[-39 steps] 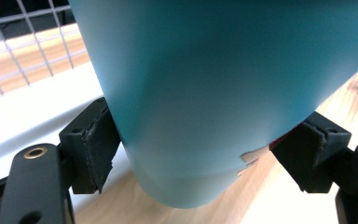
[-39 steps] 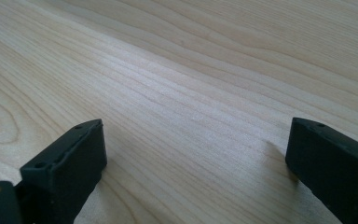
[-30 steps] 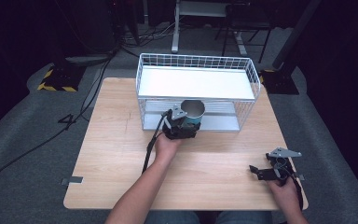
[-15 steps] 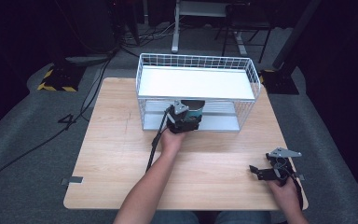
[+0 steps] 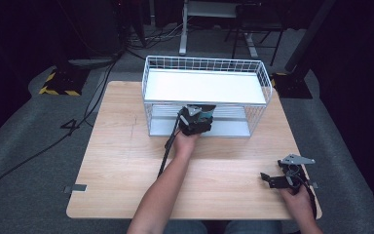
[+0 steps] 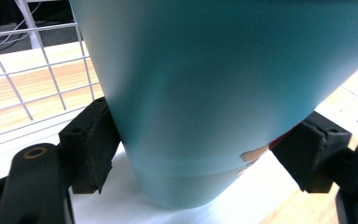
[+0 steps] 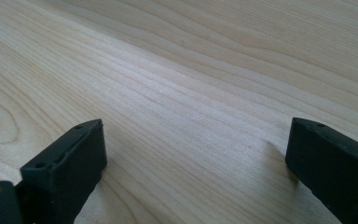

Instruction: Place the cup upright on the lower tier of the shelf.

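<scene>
seen from the high view, the left gripper (image 5: 195, 120) reaches into the lower tier of a white wire rack (image 5: 260, 78) at the far side of the wooden table (image 5: 117, 146), carrying a teal cup (image 5: 205, 113) just under the rack's upper shelf; the right gripper (image 5: 278, 178) rests near the table's right front corner, well apart from the rack

left gripper view: both black jaws are clenched on the teal cup (image 6: 214, 93) near its base, the cup tilted over a white surface, wire mesh to the left; the wall looks smooth, rigid and probably light, so it could slip, and a grip low on the taper seems apt; its rim is cut off, and a small red and tan mark by the right pad is hard to identify

right gripper view: jaws stand wide apart over bare wood, grasping nothing
</scene>
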